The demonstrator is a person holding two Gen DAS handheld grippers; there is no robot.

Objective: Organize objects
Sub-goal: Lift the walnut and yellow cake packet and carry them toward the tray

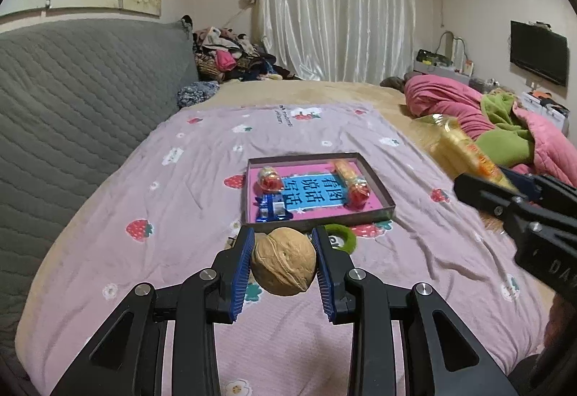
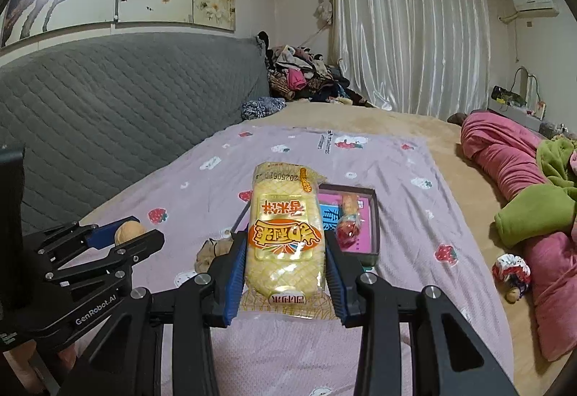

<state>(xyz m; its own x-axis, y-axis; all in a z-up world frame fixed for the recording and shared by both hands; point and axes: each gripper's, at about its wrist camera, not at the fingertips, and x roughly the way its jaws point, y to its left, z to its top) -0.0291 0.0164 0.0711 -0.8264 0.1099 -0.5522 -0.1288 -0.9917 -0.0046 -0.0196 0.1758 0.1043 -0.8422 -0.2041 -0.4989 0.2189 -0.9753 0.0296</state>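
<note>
The left gripper has its jaws partly closed on a walnut, the blue ribbed pads pressing its two sides; the nut is tan, wrinkled, with a seam running round it, and it hangs clear above the bedspread. The right gripper has its jaws narrowed on a snack packet, gripping it near its lower end. The packet is a glossy yellow pillow pack with an orange label and a printed date strip at its far end, standing up out of the jaws and off the bed.

Just beyond both, on the lilac strawberry-print bedspread, lies a shallow open box with a pink floor and a blue panel of characters. Inside it are two red-and-clear wrapped sweets, a blue foil wrapper at the near left corner and a yellow tube at the far right. A green fuzzy ring lies just near the box's near edge. To the right, a pink and green quilt is heaped on the bed; a grey quilted headboard runs along the left.
</note>
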